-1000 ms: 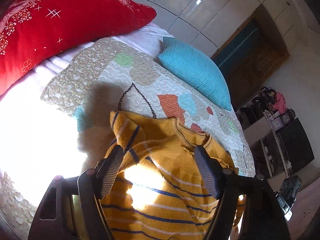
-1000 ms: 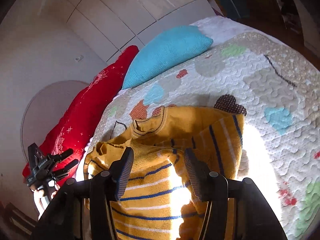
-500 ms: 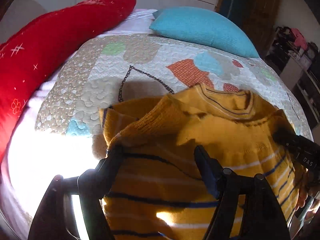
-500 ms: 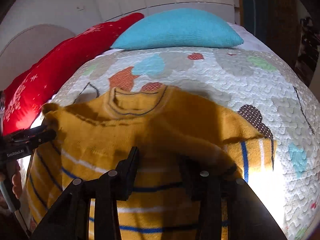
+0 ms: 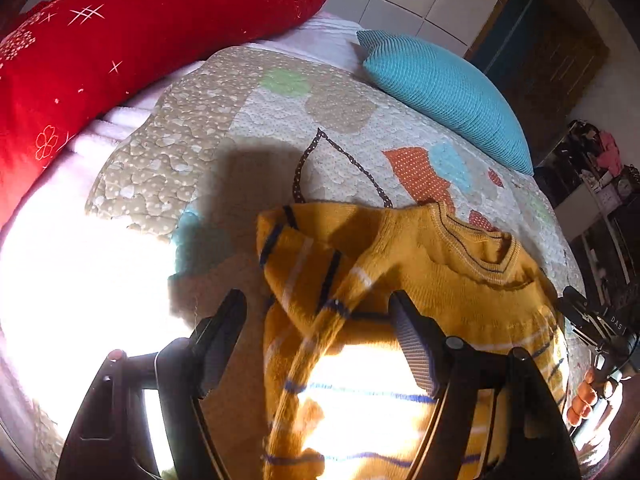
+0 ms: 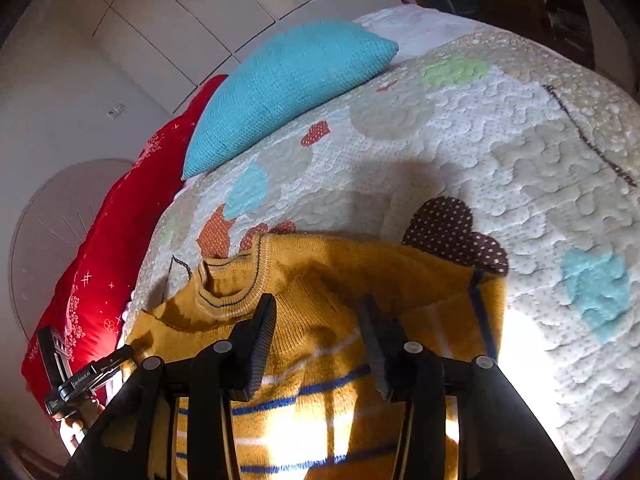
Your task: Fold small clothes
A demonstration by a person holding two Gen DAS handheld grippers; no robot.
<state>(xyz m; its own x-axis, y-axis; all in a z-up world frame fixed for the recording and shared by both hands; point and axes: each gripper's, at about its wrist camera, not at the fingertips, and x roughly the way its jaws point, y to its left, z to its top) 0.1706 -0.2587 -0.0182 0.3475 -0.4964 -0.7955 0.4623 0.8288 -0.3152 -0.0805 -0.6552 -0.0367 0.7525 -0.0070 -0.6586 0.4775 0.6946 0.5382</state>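
Observation:
A small mustard-yellow knit sweater (image 5: pixel 432 280) with blue and white stripes lies on the quilt, collar toward the pillows. It also shows in the right wrist view (image 6: pixel 320 276). Its left sleeve (image 5: pixel 304 256) is folded in over the body. My left gripper (image 5: pixel 318 312) is open just above the sweater's left side, holding nothing. My right gripper (image 6: pixel 316 320) is open above the sweater's right shoulder area, holding nothing. The right sleeve (image 6: pixel 472 312) lies folded at the sweater's right edge.
The patchwork quilt (image 5: pixel 240 128) covers the bed. A red pillow (image 5: pixel 120 32) and a teal pillow (image 5: pixel 444 88) lie at the head. Shelves with clutter (image 5: pixel 600 184) stand to the right. Bright sun patches fall on the bedding.
Half a second ago the sweater's top was lifted and stretched between the grippers. Now it lies on the quilt and both grippers have pulled back, open.

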